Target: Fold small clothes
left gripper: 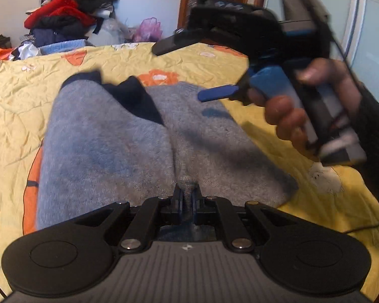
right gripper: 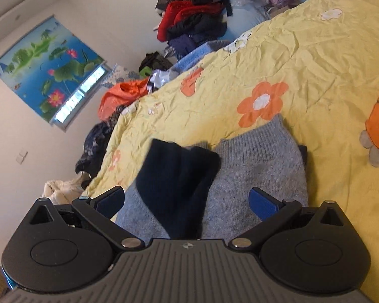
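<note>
My left gripper point(left gripper: 187, 198) sits bottom centre, jaws pinched tight on grey fabric. My right gripper point(right gripper: 187, 200) is spread wide, empty. My right hand point(left gripper: 298, 116) grips its handle at frame right.

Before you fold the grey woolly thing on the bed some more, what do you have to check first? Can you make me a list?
1. Left gripper has hold of the grey garment: ok, shut on a pinch of its near edge.
2. Right gripper is ready to grab: ok, jaws wide open, nothing pinched.
3. Garment lies flat on the yellow bedsheet: not ok, it is bunched down the middle.
4. Dark collar part is tucked neatly: not ok, it flops loose on top.
5. Room to fold: ok, bare sheet all round; the clothes pile sits far back.
6. Underside smooth: cannot tell, hidden.
</note>
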Motion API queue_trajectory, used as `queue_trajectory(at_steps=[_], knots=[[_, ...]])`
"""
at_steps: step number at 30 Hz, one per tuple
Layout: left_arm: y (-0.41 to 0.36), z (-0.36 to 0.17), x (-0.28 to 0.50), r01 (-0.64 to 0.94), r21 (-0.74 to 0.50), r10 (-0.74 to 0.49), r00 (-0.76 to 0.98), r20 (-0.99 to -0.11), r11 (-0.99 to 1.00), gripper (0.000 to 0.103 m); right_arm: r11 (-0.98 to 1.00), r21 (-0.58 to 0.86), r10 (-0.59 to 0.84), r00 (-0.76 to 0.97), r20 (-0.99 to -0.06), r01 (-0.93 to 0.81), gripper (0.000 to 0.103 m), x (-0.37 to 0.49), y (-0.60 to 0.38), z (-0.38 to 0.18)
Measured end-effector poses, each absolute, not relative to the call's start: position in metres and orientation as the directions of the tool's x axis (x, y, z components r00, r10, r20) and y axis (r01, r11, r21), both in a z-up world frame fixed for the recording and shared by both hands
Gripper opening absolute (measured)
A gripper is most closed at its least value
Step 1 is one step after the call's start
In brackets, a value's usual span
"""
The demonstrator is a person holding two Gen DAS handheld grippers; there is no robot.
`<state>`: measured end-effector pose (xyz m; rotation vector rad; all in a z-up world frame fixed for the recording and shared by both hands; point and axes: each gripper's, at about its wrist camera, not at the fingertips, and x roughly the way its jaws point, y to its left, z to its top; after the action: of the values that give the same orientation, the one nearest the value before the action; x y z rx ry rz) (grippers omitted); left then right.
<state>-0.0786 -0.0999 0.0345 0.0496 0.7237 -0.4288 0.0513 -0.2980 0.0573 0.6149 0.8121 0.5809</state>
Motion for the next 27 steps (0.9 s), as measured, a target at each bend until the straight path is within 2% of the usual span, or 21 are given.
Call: queue_trajectory(at_steps=[10,15,16,17,18,19,22,25,27], knots=[[-0.087,0.059,-0.093,0.420,-0.135,-0.417,0.706,-0.573,0.897,0.006,0.590,0.784,0.771,0.425,-0.474,-0.195,0.101,0.102,-0.261,0.046],[-0.083,0.067,-0.094,0.415,-0.153,-0.425,0.715,-0.554,0.897,0.006,0.579,0.799,0.792,0.346,-0.503,-0.165,0.097,0.119,-0.240,0.032],[-0.082,0.068,-0.093,0.415,-0.159,-0.429,0.715,-0.552,0.896,0.006,0.587,0.792,0.787,0.346,-0.511,-0.167,0.093,0.120,-0.237,0.032],[-0.082,0.068,-0.092,0.415,-0.157,-0.428,0.714,-0.555,0.896,0.006,0.614,0.772,0.766,0.357,-0.535,-0.161,0.070,0.120,-0.235,0.033],[-0.084,0.070,-0.094,0.416,-0.148,-0.423,0.712,-0.561,0.897,0.006,0.655,0.737,0.735,0.366,-0.571,-0.166,0.028,0.121,-0.232,0.033],[-0.086,0.070,-0.096,0.419,-0.145,-0.422,0.708,-0.566,0.896,0.006,0.679,0.712,0.717,0.368,-0.592,-0.178,0.014,0.120,-0.230,0.032],[-0.093,0.076,-0.097,0.443,-0.150,-0.446,0.700,-0.558,0.884,0.006,0.692,0.685,0.707,0.408,-0.578,-0.229,0.015,0.112,-0.236,0.040],[-0.108,0.085,-0.096,0.505,-0.174,-0.513,0.676,-0.529,0.845,0.006,0.689,0.661,0.712,0.444,-0.543,-0.297,0.014,0.105,-0.256,0.072],[-0.124,0.090,-0.095,0.554,-0.178,-0.556,0.649,-0.520,0.813,0.006,0.717,0.608,0.691,0.464,-0.554,-0.341,0.014,0.105,-0.274,0.094]])
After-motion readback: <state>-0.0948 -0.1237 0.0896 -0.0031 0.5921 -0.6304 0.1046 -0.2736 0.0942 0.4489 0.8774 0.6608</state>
